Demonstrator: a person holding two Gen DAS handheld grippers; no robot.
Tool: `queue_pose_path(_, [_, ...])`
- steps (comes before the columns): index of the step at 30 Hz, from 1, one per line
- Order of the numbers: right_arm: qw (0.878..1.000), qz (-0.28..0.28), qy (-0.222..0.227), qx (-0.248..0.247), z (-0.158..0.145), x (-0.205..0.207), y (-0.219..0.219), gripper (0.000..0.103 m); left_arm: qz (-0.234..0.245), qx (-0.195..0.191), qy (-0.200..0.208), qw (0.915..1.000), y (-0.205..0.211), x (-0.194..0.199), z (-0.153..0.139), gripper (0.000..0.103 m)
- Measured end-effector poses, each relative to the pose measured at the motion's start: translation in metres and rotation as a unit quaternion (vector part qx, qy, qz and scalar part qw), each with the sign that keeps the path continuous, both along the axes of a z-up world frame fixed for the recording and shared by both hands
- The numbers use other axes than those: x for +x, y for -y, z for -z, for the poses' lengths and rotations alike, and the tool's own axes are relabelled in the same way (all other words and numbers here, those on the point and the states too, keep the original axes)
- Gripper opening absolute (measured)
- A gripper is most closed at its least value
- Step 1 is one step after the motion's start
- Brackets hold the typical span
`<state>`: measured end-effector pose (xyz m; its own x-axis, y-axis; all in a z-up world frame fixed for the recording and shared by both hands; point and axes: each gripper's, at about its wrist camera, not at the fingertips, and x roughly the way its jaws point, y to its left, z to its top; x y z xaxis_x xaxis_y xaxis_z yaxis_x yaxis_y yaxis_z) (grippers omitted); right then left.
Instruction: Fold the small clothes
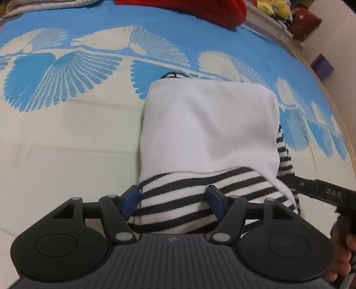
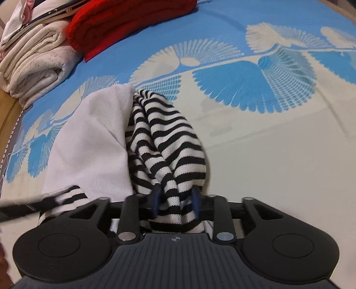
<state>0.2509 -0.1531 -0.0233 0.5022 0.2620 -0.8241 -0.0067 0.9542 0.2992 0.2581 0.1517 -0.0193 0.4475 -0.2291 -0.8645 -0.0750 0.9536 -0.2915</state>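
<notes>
A small white top (image 1: 209, 129) with black-and-white striped sleeves lies folded on the blue and cream bedsheet (image 1: 66, 144). My left gripper (image 1: 173, 200) stands open at the top's near edge, with a striped sleeve (image 1: 178, 206) lying loose between its blue pads (image 1: 131, 200). In the right wrist view the white body (image 2: 93, 142) lies to the left, and a bunched striped sleeve (image 2: 164, 137) runs down between the pads of my right gripper (image 2: 175, 200). Those jaws stand apart around the bunch without pinching it. A black part of the right gripper (image 1: 322, 189) shows at the left wrist view's right edge.
A folded red garment (image 2: 124, 20) and a stack of cream towels (image 2: 33, 62) lie at the far end of the bed. The wooden bed edge (image 2: 9, 111) runs along the left. Plush toys (image 1: 273, 9) and a purple box (image 1: 322, 64) sit beyond the bed. A hand (image 1: 340, 244) shows at lower right.
</notes>
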Motion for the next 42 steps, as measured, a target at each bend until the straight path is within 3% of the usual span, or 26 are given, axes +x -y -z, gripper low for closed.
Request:
queue_pose_path(6, [0.999,-0.016,0.025,0.018,-0.015,-0.013,0.006,0.062,-0.01,0.016,0.062,0.9979,0.001,-0.019,-0.035,0.072])
queue_pose_path(9, [0.998,-0.054,0.01,0.034,-0.012,-0.014,-0.003,0.064,-0.016,0.02,0.067,0.9974,0.003,-0.026,-0.048,0.072])
queue_pose_path(12, [0.995,-0.099,-0.002,0.007,-0.006,-0.018,-0.018,0.064,-0.027,0.011,0.072,0.997,-0.003,-0.033,-0.071,0.072])
queue_pose_path(13, [0.994,-0.108,-0.004,-0.003,-0.005,-0.019,-0.022,0.06,-0.027,0.007,0.078,0.9966,-0.006,-0.037,-0.077,0.072])
queue_pose_path(14, [0.993,-0.116,-0.005,-0.012,-0.003,-0.021,-0.024,0.044,-0.026,0.004,0.084,0.9962,-0.011,-0.042,-0.084,0.072])
queue_pose_path(15, [0.993,-0.118,-0.008,-0.013,-0.003,-0.022,-0.025,0.02,-0.026,0.003,0.089,0.9957,-0.015,-0.047,-0.09,0.072])
queue_pose_path(16, [0.993,-0.117,-0.011,-0.006,-0.002,-0.022,-0.023,0.007,-0.029,0.003,0.093,0.9952,-0.021,-0.053,-0.093,0.072])
queue_pose_path(18, [0.994,-0.105,-0.002,-0.004,-0.006,-0.024,-0.019,0.001,-0.042,-0.008,0.095,0.9945,-0.029,-0.062,-0.093,0.072])
queue_pose_path(21, [0.997,-0.079,0.019,0.002,-0.016,-0.027,-0.008,0.001,-0.064,-0.054,0.087,0.9926,-0.036,-0.073,-0.07,0.072])
queue_pose_path(23, [0.998,-0.059,0.023,0.014,-0.02,-0.027,0.003,0.001,-0.07,-0.091,0.042,0.9925,-0.038,-0.076,-0.041,0.071])
queue_pose_path(24, [0.998,-0.052,0.022,0.018,-0.021,-0.027,0.007,0.001,-0.074,-0.092,0.006,0.993,-0.036,-0.073,-0.032,0.069])
queue_pose_path(27, [0.998,-0.051,0.017,0.025,-0.023,-0.03,0.012,0.001,-0.064,-0.084,0.021,0.9941,-0.032,-0.071,-0.033,0.073])
queue_pose_path(29, [0.998,-0.061,0.018,0.029,-0.025,-0.031,0.011,0.001,-0.065,-0.089,0.0,0.994,-0.031,-0.068,-0.025,0.073])
queue_pose_path(32, [0.997,-0.061,0.041,0.029,-0.036,-0.036,0.013,0.008,-0.08,-0.106,-0.024,0.9908,-0.033,-0.064,-0.014,0.073])
queue_pose_path(35, [0.993,-0.074,0.062,0.063,-0.045,-0.041,0.012,0.024,-0.091,-0.103,-0.028,0.9901,-0.033,-0.06,-0.01,0.073])
queue_pose_path(38, [0.989,-0.121,0.041,0.07,-0.033,-0.041,-0.002,0.033,-0.097,-0.112,-0.036,0.9883,-0.034,-0.059,-0.005,0.073])
queue_pose_path(39, [0.989,-0.134,0.022,0.059,-0.024,-0.041,-0.008,0.039,-0.1,-0.116,-0.039,0.9875,-0.034,-0.059,-0.003,0.073])
queue_pose_path(42, [0.989,-0.147,-0.026,0.01,0.002,-0.038,-0.022,0.039,-0.104,-0.117,-0.046,0.9866,-0.033,-0.055,0.002,0.076])
